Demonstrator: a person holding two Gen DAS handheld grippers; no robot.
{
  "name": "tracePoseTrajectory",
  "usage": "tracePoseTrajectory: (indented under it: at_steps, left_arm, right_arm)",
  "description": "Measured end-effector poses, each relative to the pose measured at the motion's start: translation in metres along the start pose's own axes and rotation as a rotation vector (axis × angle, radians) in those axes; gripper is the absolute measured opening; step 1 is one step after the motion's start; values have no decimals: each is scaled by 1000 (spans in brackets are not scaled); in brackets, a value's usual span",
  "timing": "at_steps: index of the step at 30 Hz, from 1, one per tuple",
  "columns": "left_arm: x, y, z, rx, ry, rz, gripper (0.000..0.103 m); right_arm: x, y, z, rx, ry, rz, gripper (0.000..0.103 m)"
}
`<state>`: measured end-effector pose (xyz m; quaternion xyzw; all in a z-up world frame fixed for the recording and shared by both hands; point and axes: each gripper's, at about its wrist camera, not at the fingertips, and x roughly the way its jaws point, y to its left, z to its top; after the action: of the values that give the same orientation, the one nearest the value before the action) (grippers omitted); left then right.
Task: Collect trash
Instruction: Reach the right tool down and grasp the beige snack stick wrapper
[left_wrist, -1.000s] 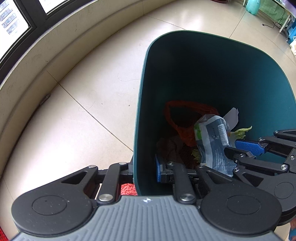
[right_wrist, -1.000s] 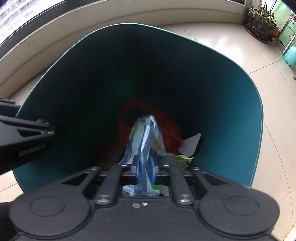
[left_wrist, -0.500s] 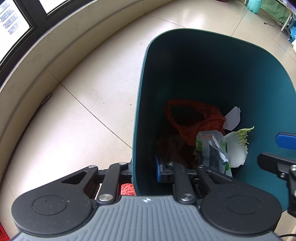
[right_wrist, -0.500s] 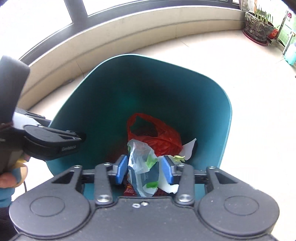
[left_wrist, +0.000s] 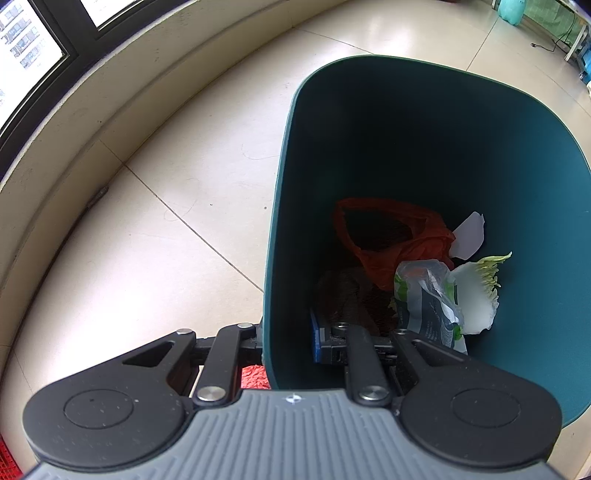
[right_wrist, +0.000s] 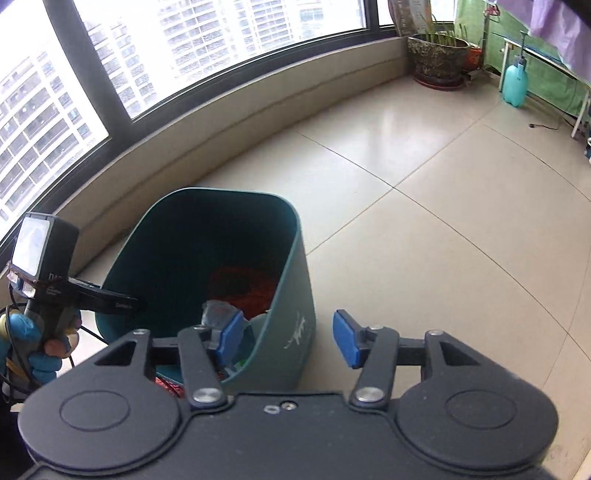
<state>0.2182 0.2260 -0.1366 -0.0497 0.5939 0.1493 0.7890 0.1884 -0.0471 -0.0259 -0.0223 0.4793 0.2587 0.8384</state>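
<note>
Left wrist view
- Bin (left_wrist: 424, 147): dark teal plastic, open top, stood on the pale tiled floor (left_wrist: 166, 184) near the window sill.
- Left gripper (left_wrist: 288, 343): clamped narrowly on the bin's near wall, one finger outside, the blue pad inside; the wall is held between them.
- Wrapper (left_wrist: 428, 299): crumpled clear-and-green plastic pouch, lying loose inside the bin on the other rubbish, beside the red bag (left_wrist: 388, 236).
- Other contents: a white paper scrap (left_wrist: 469, 236) and a pale leafy scrap (left_wrist: 480, 288) against the right wall.
- Handling, wrapper: judged very light, soft and slick; best pinched at a crumpled fold rather than a flat face.
- Handling, bin: judged stiff but light, so easily tipped; the rim wall is the natural hold.

Right wrist view
- Right gripper (right_wrist: 288, 338): jaws have just been opening and now stand fairly wide; nothing is seen between the blue pads, nothing is touched.
- Position: carried above and to the side of the bin, whose outer wall is seen through the gap.
- Wrapper: partly seen inside the bin, behind the left pad, free of the gripper.
- Left gripper, seen from here: held in a gloved hand (right_wrist: 40, 350) at the bin's far rim.
- Task state, judged: this piece is deposited; no further loose trash is visible on the floor shown.
</note>
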Motion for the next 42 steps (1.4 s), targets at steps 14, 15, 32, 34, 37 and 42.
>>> tracePoseTrajectory:
  at_steps: [14, 15, 32, 34, 37, 42]
  left_arm:
    - [3, -5, 1, 0, 5, 23, 18]
    - [3, -5, 0, 0, 5, 24, 18]
    - [10, -4, -5, 19, 21, 47, 18]
    - [9, -4, -6, 23, 21, 54, 18]
    - [10, -2, -9, 26, 24, 59, 18]
    - [10, 2, -11, 26, 27, 60, 18]
  right_arm:
    - [69, -186, -108, 439, 198, -378, 65]
    - [78, -197, -118, 482, 216, -399, 66]
    - [158, -272, -248, 1166, 273, -402, 83]
    - [161, -276, -261, 1258, 257, -362, 82]
    - [172, -272, -269, 1252, 285, -363, 77]
    - [174, -264, -265, 1194, 287, -438, 72]
